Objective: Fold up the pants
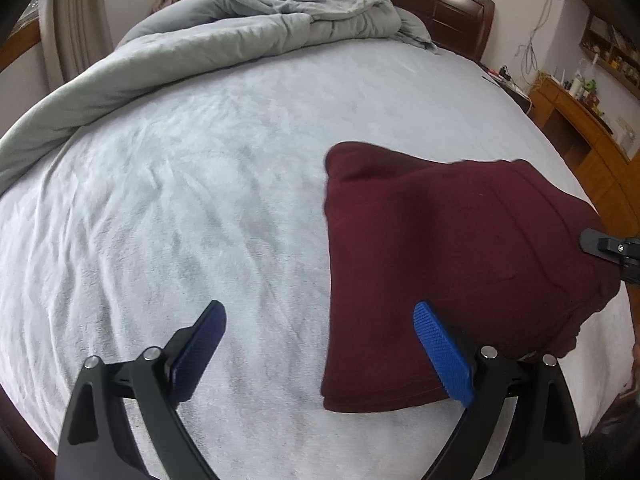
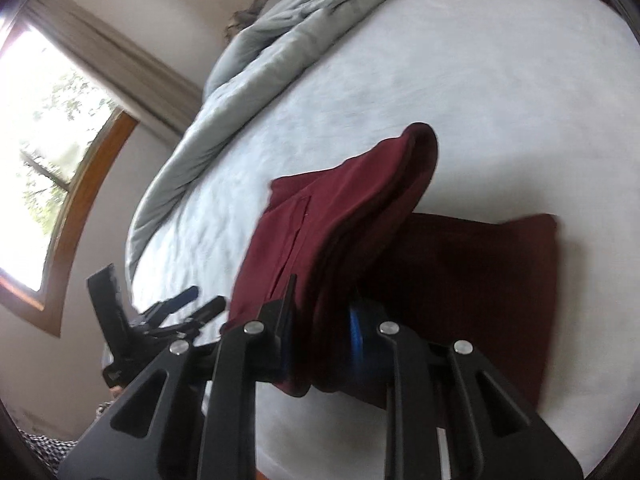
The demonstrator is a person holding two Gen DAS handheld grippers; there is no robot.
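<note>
On the bed (image 1: 200, 200): maroon pants (image 1: 440, 260), partly folded.
Your right gripper (image 2: 324, 320): pinching a lifted pants layer.
Your left gripper (image 1: 320, 348): jaws spread, empty.

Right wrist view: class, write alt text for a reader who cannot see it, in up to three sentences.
The right gripper is shut on a thick fold of maroon pants, lifting one end off the pale bed sheet while the rest lies flat. The left gripper, fingers open, is at lower left. A grey duvet is bunched along the far side, near a window.
</note>
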